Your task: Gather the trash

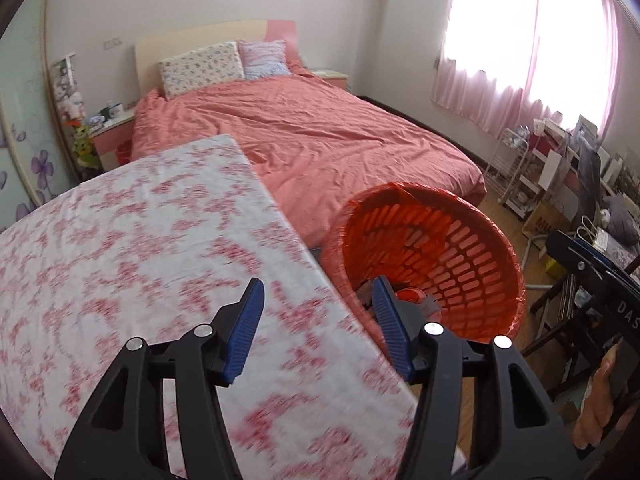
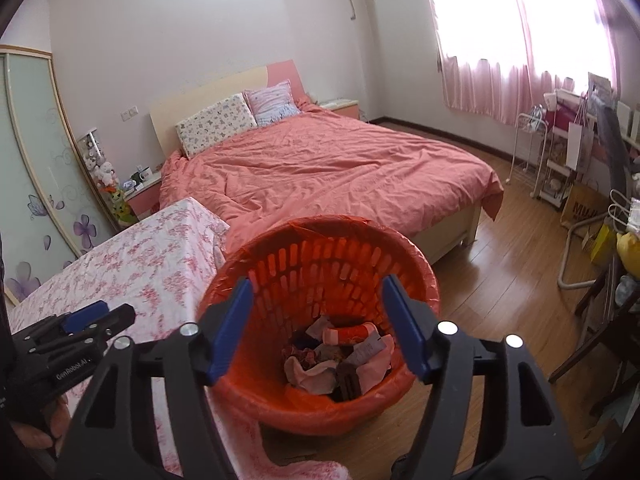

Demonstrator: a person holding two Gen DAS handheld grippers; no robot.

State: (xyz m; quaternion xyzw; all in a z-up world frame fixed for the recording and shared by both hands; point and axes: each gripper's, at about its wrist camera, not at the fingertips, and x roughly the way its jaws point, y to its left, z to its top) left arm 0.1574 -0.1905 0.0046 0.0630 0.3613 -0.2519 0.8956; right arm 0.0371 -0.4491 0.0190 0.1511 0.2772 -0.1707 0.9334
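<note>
While daylight glows through the thin pink curtains (image 2: 520, 40), the bed (image 2: 320, 168) fills the middle of the room, its salmon cover rumpled into soft creases, with a pale curved headboard (image 2: 208, 96) and two pillows, one flowered (image 2: 216, 124) and one striped (image 2: 272, 102). Nearer than the bed stands a table (image 1: 120, 260) draped in a white cloth printed with blotchy pink-red flowers; its flat rectangular top butts against the bed's near side. Beyond the bed's foot the floor (image 2: 500, 264) is warm wooden boards.

Just beside the table's right edge, between table and bed, sits the round orange plastic basket (image 2: 320, 264), its wall pierced with rows of oblong slots and its rim wrapped in a crinkly red bag liner (image 2: 328, 222). At the basket's bottom lies the collected trash (image 2: 340, 356): crumpled pink and white wrappers, soft scraps, a red-and-white tube-like pack and some dark pieces, piled loosely.

Above the basket hangs the right gripper (image 2: 318, 328), black angular arms with ribbed blue pads (image 2: 232, 328), spread wide with nothing between them. Over the table's right edge the left gripper (image 1: 318, 328) is likewise spread wide and empty, one pad over the cloth, the other over the basket's rim.
</note>
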